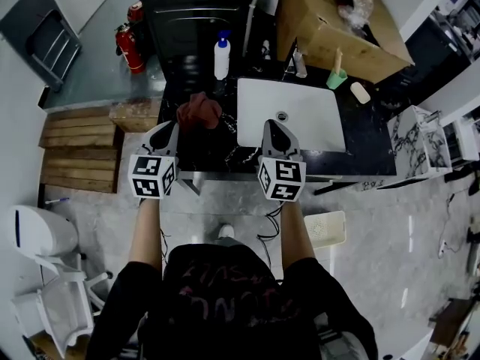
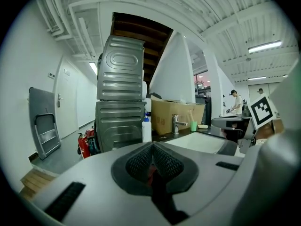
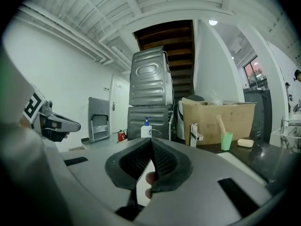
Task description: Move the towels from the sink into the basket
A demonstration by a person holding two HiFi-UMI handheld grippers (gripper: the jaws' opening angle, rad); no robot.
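A red-brown towel (image 1: pixel 199 112) is bunched over the black counter (image 1: pixel 375 148), just left of the white sink (image 1: pixel 315 126). My left gripper (image 1: pixel 175 124) has its tip at the towel's near edge. In the left gripper view the left gripper (image 2: pixel 152 146) has its pads pressed together, with a strip of red cloth (image 2: pixel 150 174) showing just under them. My right gripper (image 1: pixel 271 124) hovers over the sink's front rim. The right gripper (image 3: pixel 151 141) is shut and holds nothing. The basin shows only its drain (image 1: pixel 282 115). A white perforated basket (image 1: pixel 325 229) sits on the floor to my right.
Behind the sink stand a white pump bottle (image 1: pixel 222 55), a faucet (image 1: pixel 299 63), a green cup (image 1: pixel 337 77), a soap bar (image 1: pixel 360 92) and a cardboard box (image 1: pixel 341 21). Stacked machines (image 1: pixel 196 10) are at the back. Fire extinguishers (image 1: pixel 129 47), wooden pallets (image 1: pixel 79 145) and a white chair (image 1: pixel 45 276) are on the left.
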